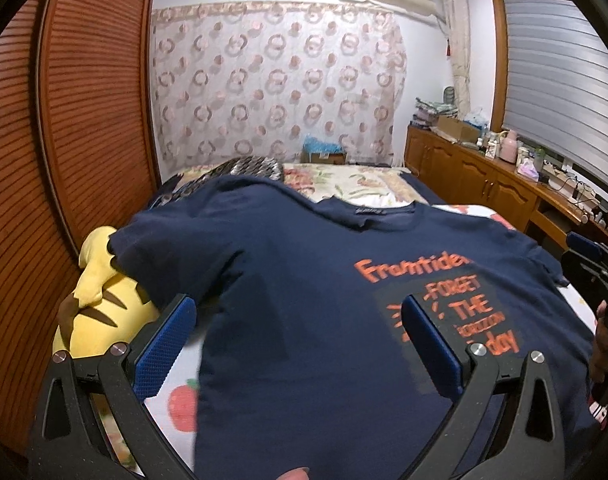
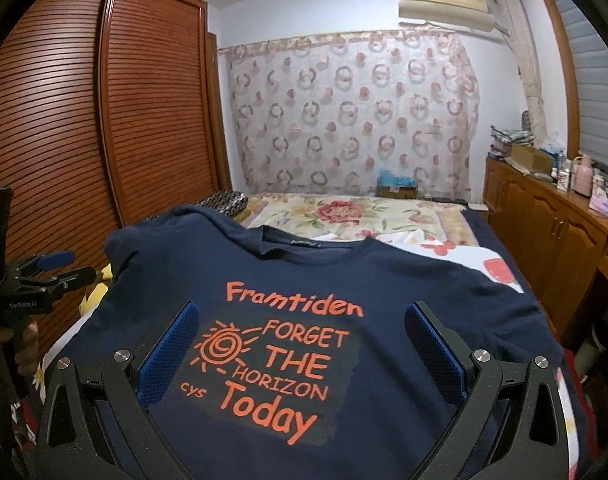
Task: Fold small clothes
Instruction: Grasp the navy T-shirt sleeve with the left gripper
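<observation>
Blue textured pads of the right hand-held gripper [image 2: 300,348] stood spread wide, empty, over the navy T-shirt [image 2: 383,288] lying flat, print up, on the bed [image 2: 363,210]. At 9 o'clock the left hand-held gripper [image 1: 298,334] was likewise agape above the shirt's left edge. Soft, light, limp cotton; I judged pinching the hem or a shoulder seam best. Yellow plush toy [image 1: 104,312] lay alongside.
</observation>
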### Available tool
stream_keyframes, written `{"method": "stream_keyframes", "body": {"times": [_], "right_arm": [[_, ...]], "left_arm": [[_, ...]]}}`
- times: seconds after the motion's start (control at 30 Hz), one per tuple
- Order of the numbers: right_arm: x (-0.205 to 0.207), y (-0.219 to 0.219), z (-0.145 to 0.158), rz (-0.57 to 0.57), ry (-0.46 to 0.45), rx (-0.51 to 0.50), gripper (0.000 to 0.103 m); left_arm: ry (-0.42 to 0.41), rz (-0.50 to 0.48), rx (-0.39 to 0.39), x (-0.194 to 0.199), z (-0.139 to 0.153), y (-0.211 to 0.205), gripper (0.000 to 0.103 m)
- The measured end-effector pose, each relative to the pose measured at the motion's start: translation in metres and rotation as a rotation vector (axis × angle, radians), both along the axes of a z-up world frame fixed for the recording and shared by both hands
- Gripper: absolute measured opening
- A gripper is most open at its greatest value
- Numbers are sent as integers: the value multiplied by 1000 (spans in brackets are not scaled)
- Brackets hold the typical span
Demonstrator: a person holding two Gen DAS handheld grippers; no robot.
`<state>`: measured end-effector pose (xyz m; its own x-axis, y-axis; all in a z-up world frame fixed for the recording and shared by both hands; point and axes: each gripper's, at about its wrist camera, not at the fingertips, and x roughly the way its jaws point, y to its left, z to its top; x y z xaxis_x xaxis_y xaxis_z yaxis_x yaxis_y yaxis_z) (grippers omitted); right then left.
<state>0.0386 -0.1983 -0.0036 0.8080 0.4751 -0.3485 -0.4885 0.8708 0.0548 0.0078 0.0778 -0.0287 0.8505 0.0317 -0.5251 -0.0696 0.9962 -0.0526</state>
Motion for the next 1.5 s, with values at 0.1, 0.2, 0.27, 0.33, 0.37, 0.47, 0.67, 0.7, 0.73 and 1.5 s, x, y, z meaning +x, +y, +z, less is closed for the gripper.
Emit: {"method": "stream_keyframes", "body": {"times": [0.1,0.2,0.27,0.33,0.37,0.47,0.67,0.7,0.73,1.5], "right_arm": [[11,5,0,25,17,-15,102],[22,9,1,42,23,-35,102],[27,12,1,60,26,-42,102],[30,15,-1,71,24,-54,102],[33,16,-1,77,26,-63,102],[38,17,-2,97,38,-72,102],[44,18,-2,128,41,-94,102],[44,18,-2,131,44,-95,102],[44,19,-3,134,45,-97,102],[76,75,-8,326,133,-172,85]], "left_arm": [[16,0,7,0,-7,16,103],[34,19,10,0,-15,39,101],[45,27,-3,2,-20,50,99],[71,39,-18,5,-26,66,97],[80,43,-22,8,-29,71,95],[109,39,-61,16,-37,88,88],[180,21,-149,44,-61,109,65],[190,19,-147,46,-64,111,64],[209,16,-141,50,-68,111,63],[147,42,0,49,-35,107,7]]}}
